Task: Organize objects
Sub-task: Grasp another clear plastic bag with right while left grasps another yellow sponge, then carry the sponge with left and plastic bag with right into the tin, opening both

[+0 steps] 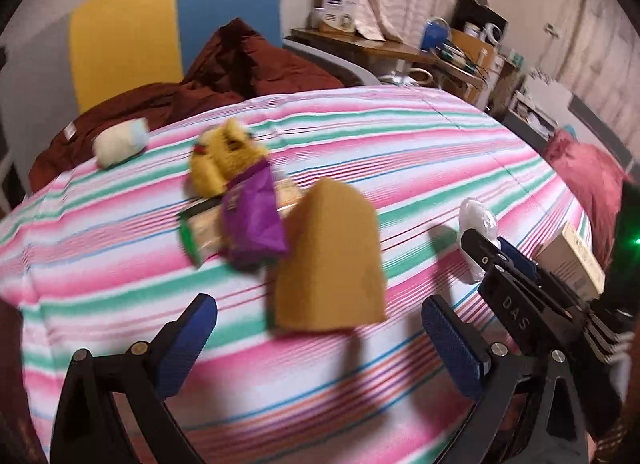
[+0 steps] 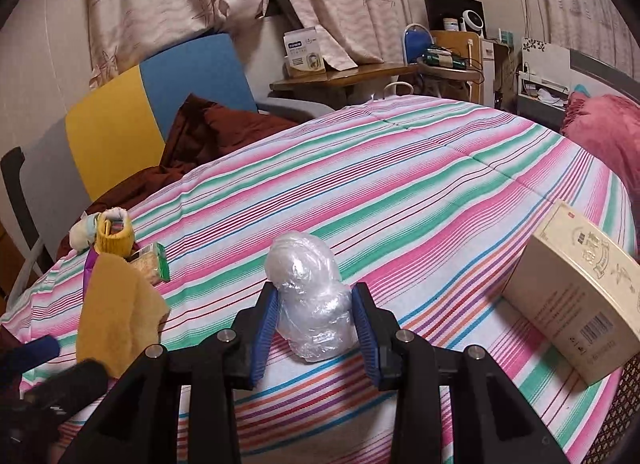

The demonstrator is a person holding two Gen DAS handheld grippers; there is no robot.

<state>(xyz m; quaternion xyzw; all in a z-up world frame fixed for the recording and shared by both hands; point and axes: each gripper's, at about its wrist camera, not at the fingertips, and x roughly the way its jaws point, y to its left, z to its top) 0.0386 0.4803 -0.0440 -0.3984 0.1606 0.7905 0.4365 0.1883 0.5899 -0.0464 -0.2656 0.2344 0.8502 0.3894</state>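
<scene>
— Since the right tongs (image 2: 314, 314) are clamped on the plastic bundle (image 2: 308, 296) near the bed's (image 2: 400, 167) front edge, is it being sorted?
— Likely; left tongs (image 1: 316, 334) gape empty before the yellow cloth (image 1: 328, 260); probably next.

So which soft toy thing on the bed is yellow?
The knitted yellow toy beside the purple packet; the small rolled one farther left is pale cream.
</scene>
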